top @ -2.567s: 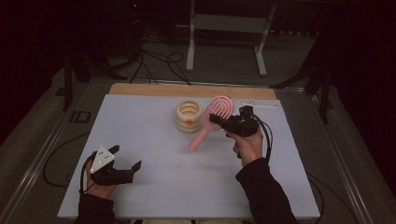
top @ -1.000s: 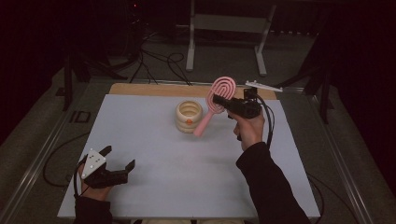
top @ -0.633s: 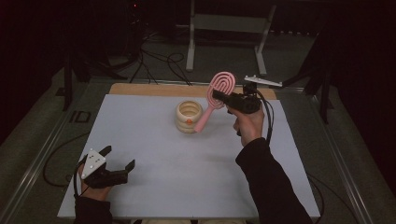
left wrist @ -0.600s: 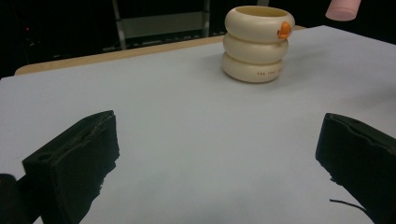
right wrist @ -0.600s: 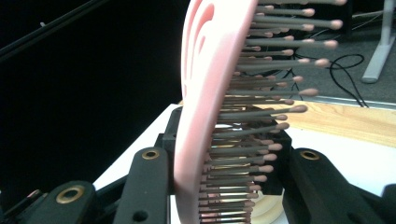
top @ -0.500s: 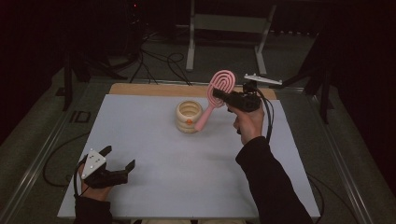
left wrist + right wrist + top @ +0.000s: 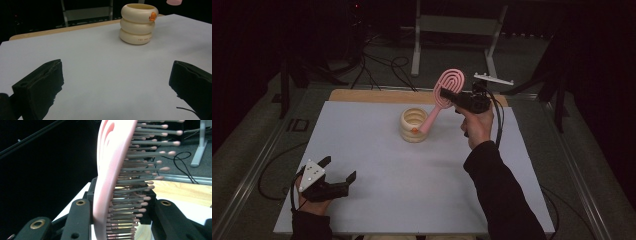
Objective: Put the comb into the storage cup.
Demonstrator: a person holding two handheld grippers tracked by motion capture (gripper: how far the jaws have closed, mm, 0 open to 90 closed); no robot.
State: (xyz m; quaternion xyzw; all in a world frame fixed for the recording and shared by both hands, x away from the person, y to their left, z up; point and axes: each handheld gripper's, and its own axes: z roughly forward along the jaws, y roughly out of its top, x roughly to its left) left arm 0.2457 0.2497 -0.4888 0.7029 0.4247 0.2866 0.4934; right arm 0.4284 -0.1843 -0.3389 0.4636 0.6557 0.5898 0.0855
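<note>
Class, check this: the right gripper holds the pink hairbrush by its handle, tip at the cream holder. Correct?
Not quite. The right gripper grips the pink hairbrush by its bristled head, as the right gripper view shows; the handle's tip does reach the cream holder.

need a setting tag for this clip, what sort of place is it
Probably a lab or studio set up for recording handling tasks, not a home. A bare white table stands in a dark room, loose cables trail over the floor, and a metal stand sits behind it.
</note>
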